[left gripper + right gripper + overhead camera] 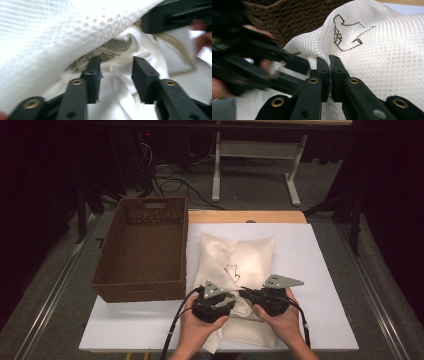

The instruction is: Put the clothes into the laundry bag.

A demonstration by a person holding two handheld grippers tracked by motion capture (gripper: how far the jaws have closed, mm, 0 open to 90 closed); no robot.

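**Mesh bag held open at its near end**

Hands come in at the near edge of the tabletop [320, 270], each holding a claw at the near end of a white mesh bag [250, 257]. Right claw [329, 62]: jaws clamped together on a pinched fold of the mesh, as its own view shows plainly. Left claw [116, 72]: jaws stand apart with white cloth [117, 87] bunched between them; the pads do not press on it, so I read it as open.

The step in hand looks like working at the bag's mouth, the right claw pinning the mesh while the left deals with the cloth at the opening. Whether that cloth is going in or coming out I cannot tell. The next move calls for the left claw to close on a firm bunch of cloth, with the right keeping its pinch so the mouth does not slacken.

The bag lies flat in the middle of the tabletop, pale, fine-holed and soft, with a small brown stitched outline [343, 33] on top. Left of it, just beside, stands a brown wicker basket [142, 287].
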